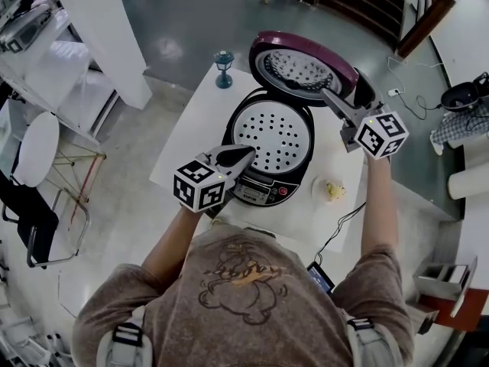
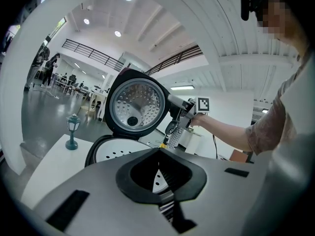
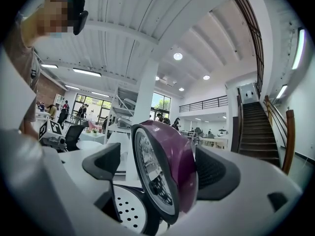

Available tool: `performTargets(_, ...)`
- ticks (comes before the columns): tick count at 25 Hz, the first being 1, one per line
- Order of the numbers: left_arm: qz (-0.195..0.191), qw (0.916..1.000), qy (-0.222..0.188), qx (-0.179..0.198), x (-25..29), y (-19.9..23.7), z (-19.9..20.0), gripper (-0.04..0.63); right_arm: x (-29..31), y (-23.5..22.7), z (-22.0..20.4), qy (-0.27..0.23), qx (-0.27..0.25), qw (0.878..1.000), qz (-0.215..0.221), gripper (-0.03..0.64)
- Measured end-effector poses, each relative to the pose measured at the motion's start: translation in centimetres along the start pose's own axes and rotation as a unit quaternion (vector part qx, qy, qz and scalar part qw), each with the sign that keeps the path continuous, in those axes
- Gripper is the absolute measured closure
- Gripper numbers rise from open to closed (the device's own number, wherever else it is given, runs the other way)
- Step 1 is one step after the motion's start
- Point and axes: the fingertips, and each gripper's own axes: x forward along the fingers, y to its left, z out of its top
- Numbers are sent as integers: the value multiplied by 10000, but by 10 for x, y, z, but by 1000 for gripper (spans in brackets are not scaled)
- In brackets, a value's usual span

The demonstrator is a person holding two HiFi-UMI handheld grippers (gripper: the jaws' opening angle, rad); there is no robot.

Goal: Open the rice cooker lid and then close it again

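On white table [image 1: 191, 121], lid [image 1: 302, 67] stands upright inside spread right gripper [image 1: 330, 96]; left gripper [image 1: 244, 155] closed.

Rice cooker [image 1: 269, 153] standing open on the white surface [image 1: 197, 122], seen from above.
Maroon lid [image 1: 302, 66] tipped up at the back, its dimpled metal inner face showing. Perforated tray [image 1: 273, 132] fills the pot mouth. Right gripper [image 1: 328, 95] reaches to the lid's right rim; contact unclear from here. Left gripper [image 1: 246, 154], jaws drawn to a point, sits over the cooker's front edge above the control panel. Small lantern figure [image 1: 223, 68] at the surface's far-left corner. Plate with food [image 1: 330, 191] just right of the cooker.
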Motion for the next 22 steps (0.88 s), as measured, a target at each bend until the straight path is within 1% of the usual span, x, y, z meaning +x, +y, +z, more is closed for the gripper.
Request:
performTargets(9,-118,9999,30,-48,-2,-11,-8,574,-13,21,-3,-5,21,10000,37,146)
performTargets(22,-282,9996,90,-2,0,-23,-14,574,-30,53,-14,226,-133,9995,168,146)
